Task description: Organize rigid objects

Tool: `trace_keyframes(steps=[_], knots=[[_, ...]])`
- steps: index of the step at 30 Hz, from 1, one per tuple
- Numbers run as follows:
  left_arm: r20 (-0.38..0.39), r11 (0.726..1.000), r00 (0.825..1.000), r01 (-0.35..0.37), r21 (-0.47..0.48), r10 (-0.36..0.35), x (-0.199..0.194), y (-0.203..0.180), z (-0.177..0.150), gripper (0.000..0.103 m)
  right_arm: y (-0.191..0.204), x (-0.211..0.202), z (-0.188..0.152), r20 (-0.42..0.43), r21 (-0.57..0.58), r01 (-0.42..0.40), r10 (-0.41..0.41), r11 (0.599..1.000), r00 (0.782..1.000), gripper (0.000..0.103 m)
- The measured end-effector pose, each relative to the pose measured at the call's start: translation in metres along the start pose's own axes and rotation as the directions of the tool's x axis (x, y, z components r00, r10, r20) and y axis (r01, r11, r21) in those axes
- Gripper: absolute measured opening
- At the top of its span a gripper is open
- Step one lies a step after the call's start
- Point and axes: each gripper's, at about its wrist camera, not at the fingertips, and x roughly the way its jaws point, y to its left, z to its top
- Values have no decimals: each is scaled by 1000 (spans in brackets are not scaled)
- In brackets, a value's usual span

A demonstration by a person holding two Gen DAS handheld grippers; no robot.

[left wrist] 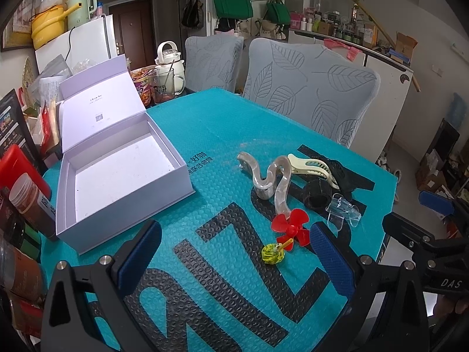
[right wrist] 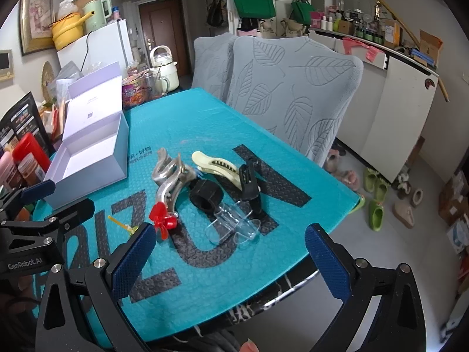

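Observation:
A pile of hair clips lies on the teal mat point(left wrist: 222, 146): a wavy pearl clip point(left wrist: 269, 179), a cream claw clip point(left wrist: 310, 167), a black clip point(right wrist: 250, 184), a black ring point(left wrist: 316, 195) and a clear clip point(right wrist: 234, 223). A red propeller point(left wrist: 291, 227) on a yellow stick with a yellow-green base point(left wrist: 274, 253) lies nearest. An open white box point(left wrist: 117, 170) stands at the left with nothing inside. My left gripper point(left wrist: 237, 258) hovers open over the mat, short of the propeller. My right gripper point(right wrist: 231, 264) is open at the table's near edge, short of the clear clip.
Bottles and jars point(left wrist: 26, 193) crowd the table's left edge beside the box. A noodle cup point(right wrist: 133, 94) and a white kettle point(right wrist: 164, 67) stand at the far end. Two grey chairs point(right wrist: 293, 94) line the far side. Shoes point(right wrist: 375, 202) lie on the floor at right.

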Motion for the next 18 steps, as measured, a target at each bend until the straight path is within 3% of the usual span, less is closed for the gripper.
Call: trace_keyframes(steps=[18], knots=[[-7,1000,1000,11,6,-11,2,0,0,103,-4,7,1,-10,10,-7,7,1000,1000,103]])
